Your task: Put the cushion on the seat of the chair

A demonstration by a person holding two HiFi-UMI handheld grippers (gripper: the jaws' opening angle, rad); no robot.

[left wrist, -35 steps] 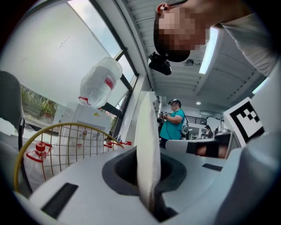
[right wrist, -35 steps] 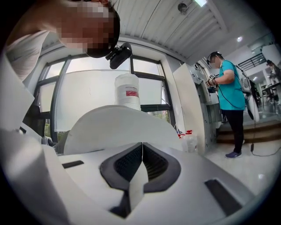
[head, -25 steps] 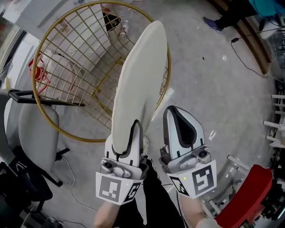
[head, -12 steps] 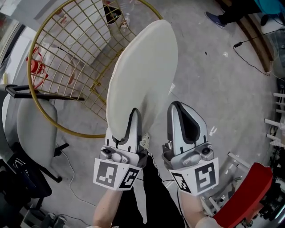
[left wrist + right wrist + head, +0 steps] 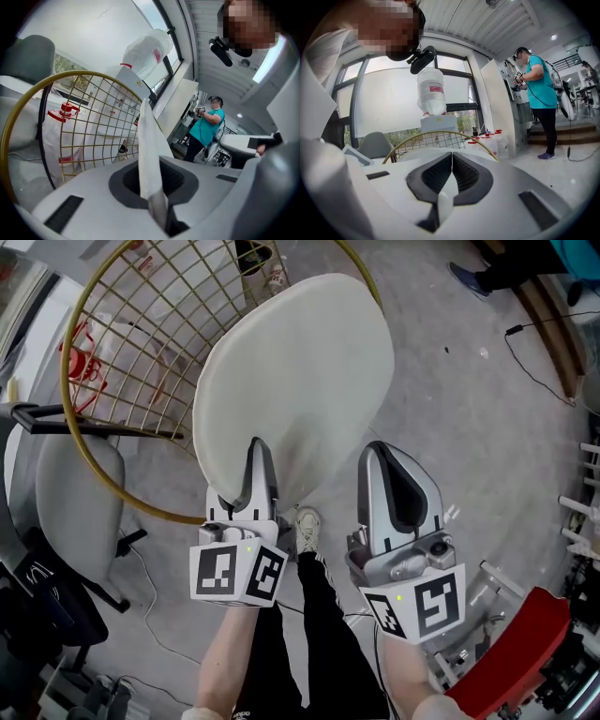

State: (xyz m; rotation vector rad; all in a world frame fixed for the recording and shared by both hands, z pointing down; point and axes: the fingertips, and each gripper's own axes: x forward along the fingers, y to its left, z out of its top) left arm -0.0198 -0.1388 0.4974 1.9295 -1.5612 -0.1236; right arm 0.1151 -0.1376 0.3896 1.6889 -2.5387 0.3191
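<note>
Two grippers, one cream cushion (image 5: 300,381), low over a gold wire chair (image 5: 67,399).
Gripped at its near edge by the left gripper (image 5: 258,451), jaws pinched tight on the fabric. Right gripper (image 5: 394,465) just beside, jaws together on nothing. Swung within the last second from nearly edge-on to broad face up, and brought lower toward the chair's wire bowl. Now overlapping the near rim in the head view; contact with the wire hard to tell, and probably not yet resting on the seat. Likely still needed: carrying further over the bowl's middle, laying flat, then letting go.
</note>
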